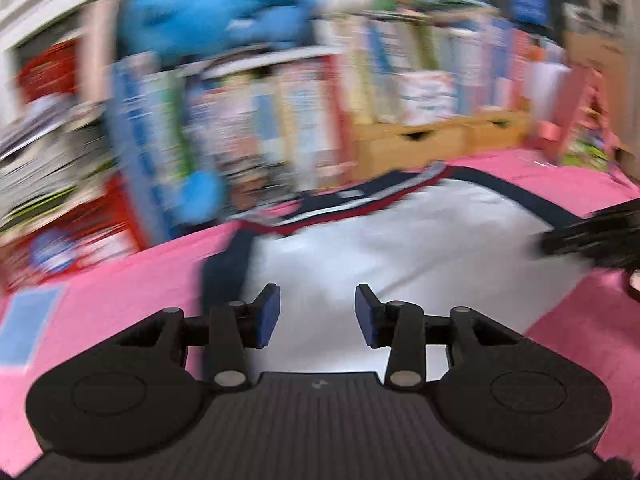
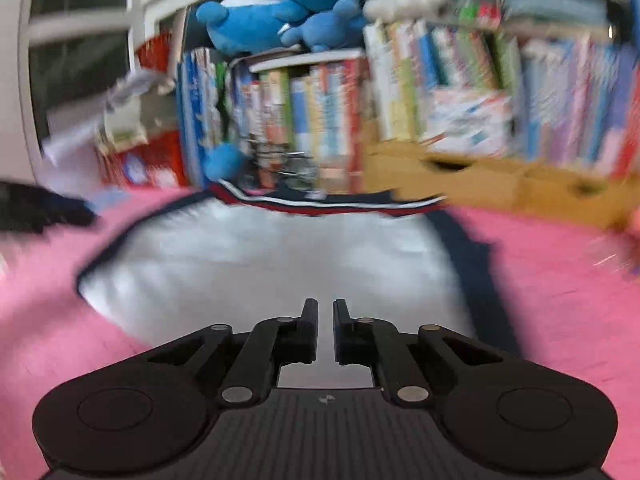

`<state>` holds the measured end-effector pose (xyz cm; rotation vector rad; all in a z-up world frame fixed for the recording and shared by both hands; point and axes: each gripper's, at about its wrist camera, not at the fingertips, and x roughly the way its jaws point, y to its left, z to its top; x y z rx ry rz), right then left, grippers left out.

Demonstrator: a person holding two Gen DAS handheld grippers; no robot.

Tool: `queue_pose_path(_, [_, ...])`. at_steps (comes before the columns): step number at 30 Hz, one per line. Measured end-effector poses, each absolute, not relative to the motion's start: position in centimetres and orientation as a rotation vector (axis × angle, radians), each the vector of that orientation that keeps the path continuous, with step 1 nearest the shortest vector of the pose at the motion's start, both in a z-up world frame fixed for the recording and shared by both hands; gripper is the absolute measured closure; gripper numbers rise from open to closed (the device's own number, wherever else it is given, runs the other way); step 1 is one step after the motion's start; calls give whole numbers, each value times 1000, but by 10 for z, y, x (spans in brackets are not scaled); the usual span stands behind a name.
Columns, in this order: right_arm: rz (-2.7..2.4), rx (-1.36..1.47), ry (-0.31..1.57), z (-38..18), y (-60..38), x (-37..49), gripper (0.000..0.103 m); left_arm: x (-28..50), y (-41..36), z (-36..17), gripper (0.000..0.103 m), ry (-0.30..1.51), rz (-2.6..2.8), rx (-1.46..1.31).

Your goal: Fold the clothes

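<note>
Many books on shelf, white garment

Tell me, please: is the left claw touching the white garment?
Cannot tell. In the left wrist view the left claw is open over the white garment, but the blurred picture shows neither contact nor gap plainly.

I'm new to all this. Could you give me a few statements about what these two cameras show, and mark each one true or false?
1. The white garment lies on a pink cover. True.
2. The left gripper is clamped on cloth. False: its jaws stand apart, holding nothing.
3. Blue plush toys sit above the books. True.
4. The garment has green trim. False: the trim is navy and red.
</note>
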<state>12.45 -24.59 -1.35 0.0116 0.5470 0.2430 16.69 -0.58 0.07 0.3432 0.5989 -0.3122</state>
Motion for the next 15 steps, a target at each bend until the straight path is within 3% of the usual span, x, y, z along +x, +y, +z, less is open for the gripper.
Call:
queue_pose_path(7, [151,232,548,-44,-221,167,88,247,-75,-37,62,720,-368,385])
queue_pose_path(9, [129,329,494,-51,-239,160,78,267,-80,-47,62,755,-323,357])
queue_pose_path(13, [72,369,474,-59,-253,156,72,313,-78,-55,62,786,-217,255])
queue_pose_path(15, [67,339,471,-59,-249,155,60,331,-77,-58,62,799,-181,209])
